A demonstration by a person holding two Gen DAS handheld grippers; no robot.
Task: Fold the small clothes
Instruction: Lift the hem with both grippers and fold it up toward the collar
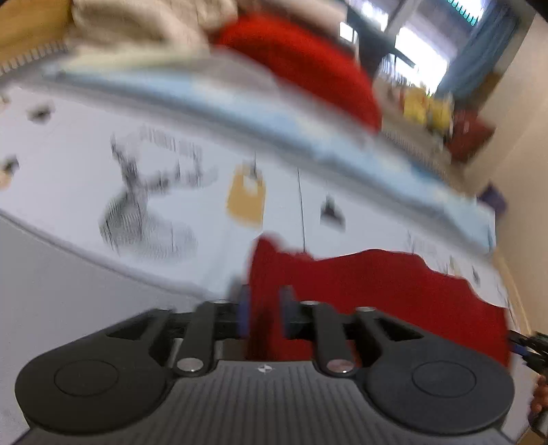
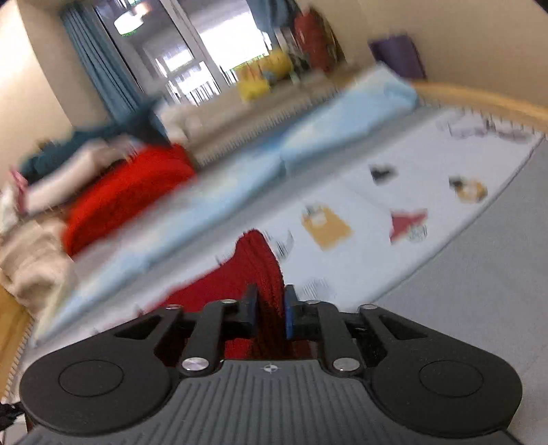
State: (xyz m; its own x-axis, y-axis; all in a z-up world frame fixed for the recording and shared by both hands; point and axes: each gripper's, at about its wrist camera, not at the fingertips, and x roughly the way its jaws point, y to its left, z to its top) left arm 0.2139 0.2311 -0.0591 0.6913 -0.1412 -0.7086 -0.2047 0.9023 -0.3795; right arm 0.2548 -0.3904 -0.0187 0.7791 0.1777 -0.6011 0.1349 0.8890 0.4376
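Left gripper [image 1: 264, 313] clamped on a bunched edge of red knit garment [image 1: 376, 291], cloth filling the gap between both pads. Right gripper [image 2: 269, 313] likewise clamped on the same red knit [image 2: 253, 270], a ribbed fold pinched between black pad and blue pad. Held by two separated points, probably opposite corners of one edge, so the piece hangs spread and can be carried over for a fold. Both tools tilted downward toward the bed, garment draping just ahead of and below the fingertips, partly on the printed sheet [image 1: 85, 143].

Beyond the tips: printed sheet with cartoon patches, then a pale blue quilt [image 1: 260, 119] running across as a band, then a second red knit heap [image 1: 308, 65] and beige clothes [image 1: 137, 20] farther back — likely the pile yet to be folded. Farthest: window and blue curtain [image 2: 99, 72].

View differences: left wrist view gives the wide span of the held garment stretching off to the right of the tool, plus a sliver of the other tool and a hand [image 1: 539, 393] at the right border. Right wrist view gives only a narrow ribbed ridge of it rising from between the pads, but shows grey bedcover [image 2: 479, 274] to the right, wooden bed rail [image 2: 479, 99] far right, and teal and pink clothes on the far pile. Heavy motion blur in both; fine detail of grip depth not readable.
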